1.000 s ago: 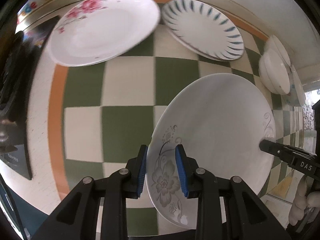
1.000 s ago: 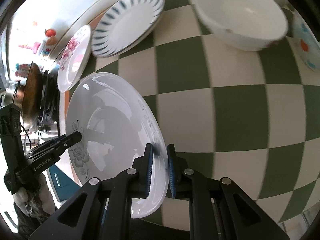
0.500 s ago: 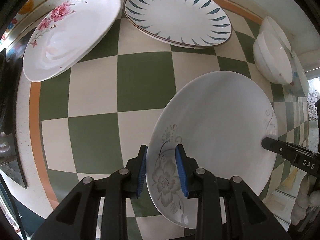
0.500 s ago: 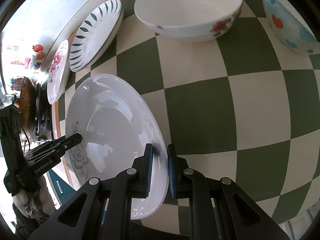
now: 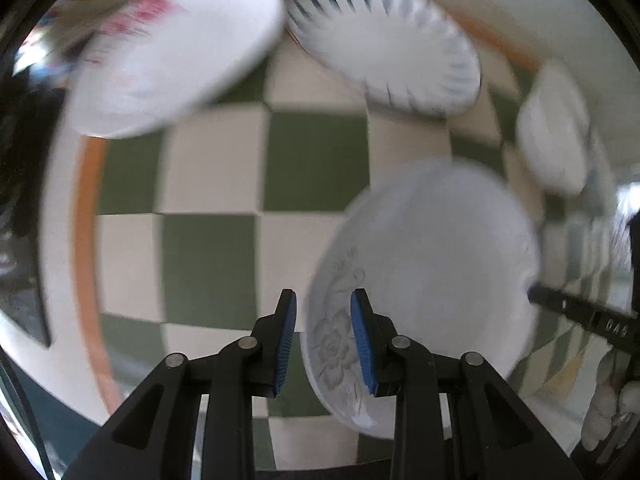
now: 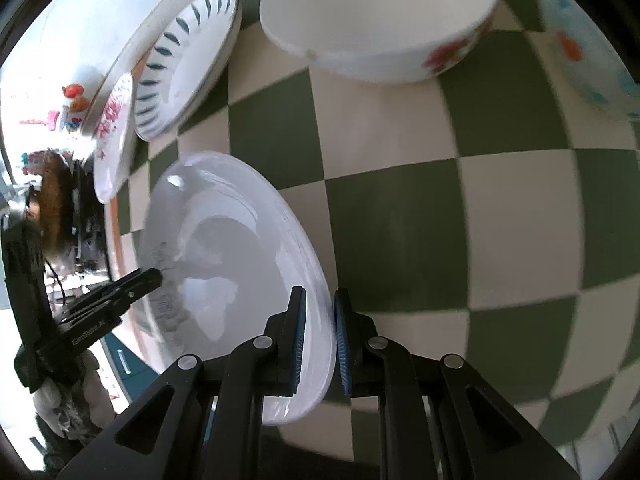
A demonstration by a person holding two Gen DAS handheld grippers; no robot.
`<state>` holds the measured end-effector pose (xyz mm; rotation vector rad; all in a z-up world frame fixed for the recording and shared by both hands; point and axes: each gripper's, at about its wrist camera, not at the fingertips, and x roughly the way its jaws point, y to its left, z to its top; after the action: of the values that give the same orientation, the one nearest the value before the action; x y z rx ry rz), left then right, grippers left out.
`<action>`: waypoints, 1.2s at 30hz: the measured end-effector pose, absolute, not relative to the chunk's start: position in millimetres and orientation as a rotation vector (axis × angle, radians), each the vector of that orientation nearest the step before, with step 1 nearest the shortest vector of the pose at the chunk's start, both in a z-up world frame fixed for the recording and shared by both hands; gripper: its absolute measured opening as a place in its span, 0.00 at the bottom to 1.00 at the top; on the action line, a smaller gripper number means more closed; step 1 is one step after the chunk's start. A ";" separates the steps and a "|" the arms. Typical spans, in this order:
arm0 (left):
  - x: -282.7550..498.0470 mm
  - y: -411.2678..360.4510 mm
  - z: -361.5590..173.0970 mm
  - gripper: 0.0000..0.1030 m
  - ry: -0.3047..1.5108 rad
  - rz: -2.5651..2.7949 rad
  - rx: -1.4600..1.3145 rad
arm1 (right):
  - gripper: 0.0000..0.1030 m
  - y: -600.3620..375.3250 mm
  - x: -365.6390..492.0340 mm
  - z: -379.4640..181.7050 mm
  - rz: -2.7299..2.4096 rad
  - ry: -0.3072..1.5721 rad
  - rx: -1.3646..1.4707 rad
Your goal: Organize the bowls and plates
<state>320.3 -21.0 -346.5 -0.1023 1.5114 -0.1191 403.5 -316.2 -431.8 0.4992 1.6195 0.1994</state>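
Note:
A white plate with a grey flower print (image 5: 432, 280) is held tilted above the green-and-cream checked cloth. My left gripper (image 5: 323, 332) straddles its near rim, with a visible gap between the left pad and the rim. My right gripper (image 6: 320, 330) is shut on the plate's opposite rim (image 6: 316, 280). The left gripper's tip (image 6: 140, 280) shows at the plate's far edge in the right wrist view. A pink-flowered plate (image 5: 172, 56) and a blue-striped plate (image 5: 388, 52) lie at the back. A white bowl with red flowers (image 6: 376, 20) stands beyond the plate in the right wrist view.
White bowls (image 5: 556, 140) stand at the right in the left wrist view. A bowl with orange and blue print (image 6: 592, 40) is at the far right in the right wrist view. The cloth's orange border (image 5: 86, 240) runs down the left; dark stove items (image 6: 60, 208) lie beyond it.
The left gripper's jaws have widened around the plate's rim. The left view is now blurred by motion and the back plates sit lower in it. The right gripper keeps its hold.

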 end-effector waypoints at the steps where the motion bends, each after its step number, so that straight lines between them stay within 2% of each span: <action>1: 320.8 -11.4 -330.2 0.25 1.471 -0.091 -0.132 | 0.18 -317.9 403.5 -420.0 0.198 1.608 0.486; 3: 324.3 6.8 -304.7 0.26 1.408 -0.038 -0.187 | 0.19 -317.8 405.6 -381.7 0.238 1.538 0.463; 4: 326.1 16.1 -296.4 0.30 1.380 -0.009 -0.208 | 0.20 -313.1 410.0 -361.3 0.265 1.509 0.433; 5: 330.2 26.6 -288.7 0.32 1.353 0.021 -0.230 | 0.25 -309.6 413.8 -350.5 0.282 1.489 0.416; 6: 337.2 39.7 -283.2 0.36 1.326 0.050 -0.256 | 0.34 -300.3 421.8 -333.7 0.315 1.450 0.386; 8: 351.3 60.9 -280.8 0.38 1.300 0.106 -0.288 | 0.45 -279.0 439.8 -316.1 0.378 1.409 0.336; 11: 371.8 97.8 -299.6 0.38 1.307 0.181 -0.348 | 0.45 -234.4 480.4 -310.6 0.474 1.383 0.305; 16: 393.9 152.0 -335.9 0.37 1.357 0.235 -0.488 | 0.45 -147.9 566.2 -340.6 0.565 1.368 0.255; 19: 407.9 166.3 -354.7 0.36 1.381 0.242 -0.525 | 0.42 -96.3 616.5 -369.0 0.581 1.378 0.171; 24: 425.8 178.4 -380.8 0.36 1.406 0.233 -0.564 | 0.31 -44.4 669.8 -406.9 0.576 1.426 0.052; 28: 438.3 184.8 -394.8 0.27 1.418 0.216 -0.579 | 0.25 -27.8 694.8 -431.8 0.555 1.467 0.005; 30: 442.0 184.5 -399.7 0.20 1.422 0.192 -0.574 | 0.15 -23.1 702.9 -446.0 0.566 1.512 0.025; 36: 456.4 178.0 -404.1 0.20 1.417 0.169 -0.539 | 0.15 -23.8 701.3 -446.0 0.575 1.507 0.027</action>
<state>456.4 178.0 -404.1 -0.5388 1.4172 0.1692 701.3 -23.8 -446.0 0.0274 1.5072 0.5751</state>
